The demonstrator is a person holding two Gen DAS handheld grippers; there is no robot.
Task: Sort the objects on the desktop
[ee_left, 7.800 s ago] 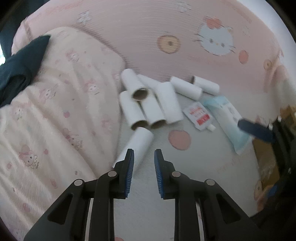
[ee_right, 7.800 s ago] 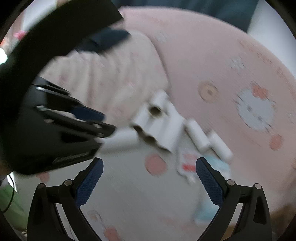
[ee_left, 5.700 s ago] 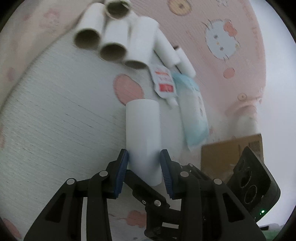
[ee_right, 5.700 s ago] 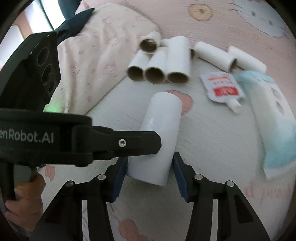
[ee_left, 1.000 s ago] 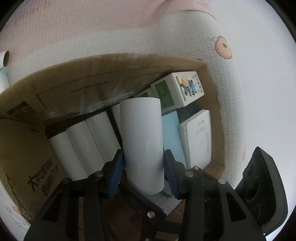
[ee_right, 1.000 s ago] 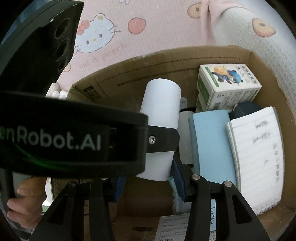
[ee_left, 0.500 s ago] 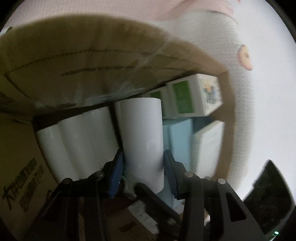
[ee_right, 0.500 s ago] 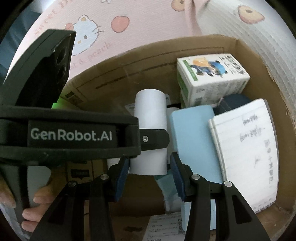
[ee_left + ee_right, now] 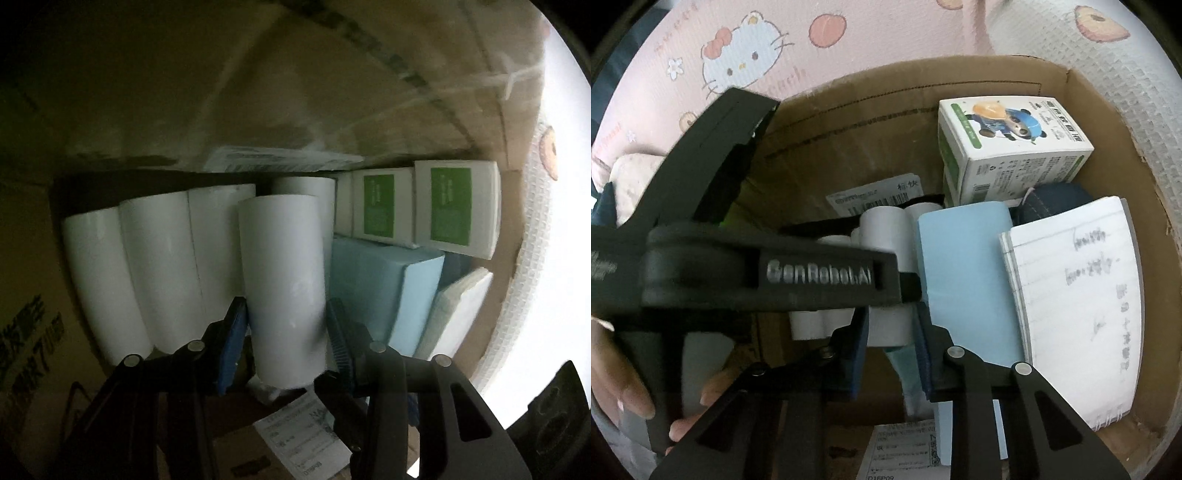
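My left gripper is shut on a white paper roll, its blue pads pressing both sides. The roll hangs low inside the cardboard box, just right of three white rolls that lie side by side. In the right wrist view the same roll shows below the left tool's black housing. My right gripper hovers over the box with its jaws closing to a narrow gap, and nothing is gripped between them.
Two green-labelled cartons stand in the box's far corner, the panda carton on top. A light blue book and a written notepad lean at the right. A person's hand holds the left tool. Pink cartoon bedding surrounds the box.
My left gripper has sunk deeper into the box with the roll and rolled a little. The right gripper's jaws, which flanked the roll's end, have closed to a narrow gap.
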